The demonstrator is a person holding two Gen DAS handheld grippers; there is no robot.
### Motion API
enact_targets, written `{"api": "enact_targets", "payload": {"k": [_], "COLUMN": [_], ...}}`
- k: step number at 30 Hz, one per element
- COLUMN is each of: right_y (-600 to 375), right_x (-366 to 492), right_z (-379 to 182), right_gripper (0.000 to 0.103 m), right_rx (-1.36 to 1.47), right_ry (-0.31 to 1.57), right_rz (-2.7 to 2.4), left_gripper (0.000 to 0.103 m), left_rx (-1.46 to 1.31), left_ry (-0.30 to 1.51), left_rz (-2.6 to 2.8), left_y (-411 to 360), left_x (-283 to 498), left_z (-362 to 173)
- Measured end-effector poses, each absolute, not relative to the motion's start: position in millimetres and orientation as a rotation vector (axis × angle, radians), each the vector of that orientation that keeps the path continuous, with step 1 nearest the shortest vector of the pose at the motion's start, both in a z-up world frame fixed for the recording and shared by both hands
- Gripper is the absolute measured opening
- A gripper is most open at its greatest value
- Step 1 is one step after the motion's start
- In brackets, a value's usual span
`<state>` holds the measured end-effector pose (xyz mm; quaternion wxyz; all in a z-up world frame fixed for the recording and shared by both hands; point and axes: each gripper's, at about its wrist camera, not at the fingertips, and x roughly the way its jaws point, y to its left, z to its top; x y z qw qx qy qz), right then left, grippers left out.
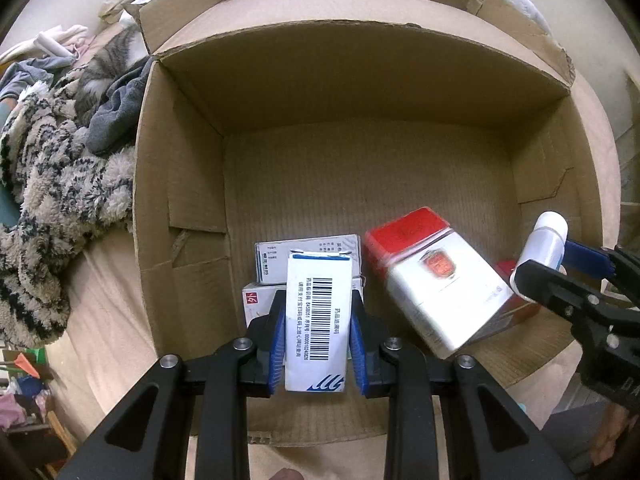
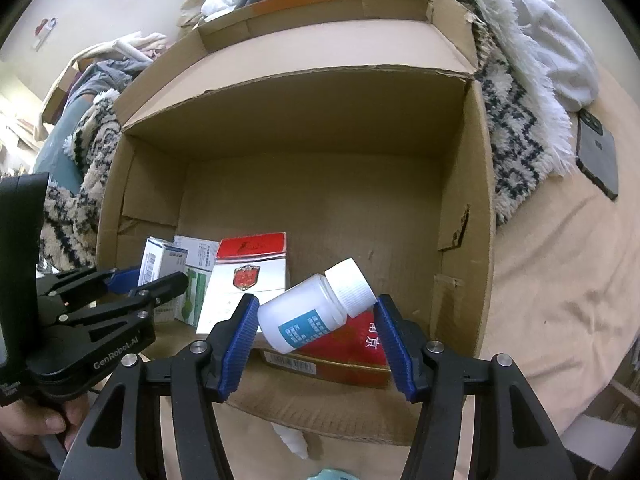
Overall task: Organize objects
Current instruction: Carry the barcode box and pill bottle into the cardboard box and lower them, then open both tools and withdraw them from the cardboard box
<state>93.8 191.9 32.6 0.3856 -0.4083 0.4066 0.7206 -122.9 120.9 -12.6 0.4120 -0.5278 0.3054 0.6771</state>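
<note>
We had the left claw [image 1: 318, 332] pinching a white barcode-printed carton [image 1: 318, 322] above the near floor of the open brown cardboard box [image 1: 360, 168], just over two small white cartons [image 1: 306, 258]. Our right claw [image 2: 318, 334] gripped a white plastic pill bottle [image 2: 316, 310], tilted, cap up-right, over a flat red carton [image 2: 352, 346]. Beside it leaned a red-and-white carton [image 2: 246, 280].
</note>
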Motion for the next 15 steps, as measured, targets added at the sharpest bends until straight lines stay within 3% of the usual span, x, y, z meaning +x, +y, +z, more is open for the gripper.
{"api": "enact_targets", "payload": {"k": [1,3,4,5,10,15], "right_y": [192.7,193.7,194.1,194.1,195.5,197.3], "right_x": [93.5,95.1,95.2,95.9,99.9,103.8], "right_z": [33.0,35.6,37.4,39.6,48.5,47.6], "right_gripper": [0.064,0.073,0.080,0.082,0.087,0.087], "right_rx": [-1.032,-1.008,-0.996,-0.983,-0.934,-0.924], "right_ry": [1.040,1.049,1.046,1.039,1.012,1.027], "right_rz": [1.830,1.834,1.836,1.838,1.848,1.829], "left_gripper": [0.025,0.038,0.059,0.071,0.081,0.083], "left_rx": [-1.328,-1.326,-1.320,-1.313,-1.294,-1.292], "left_ry": [0.770,0.767,0.765,0.755,0.744,0.735], "left_rz": [1.700,1.695,1.695,1.695,1.693,1.693], "left_y": [120.9,120.8,120.7,120.4,119.7,117.8], "left_x": [-122.5,-121.1,-120.3,-119.5,-115.8,-116.5], "left_z": [-12.8,-12.0,-11.1,-9.4,-4.5,-2.2]}}
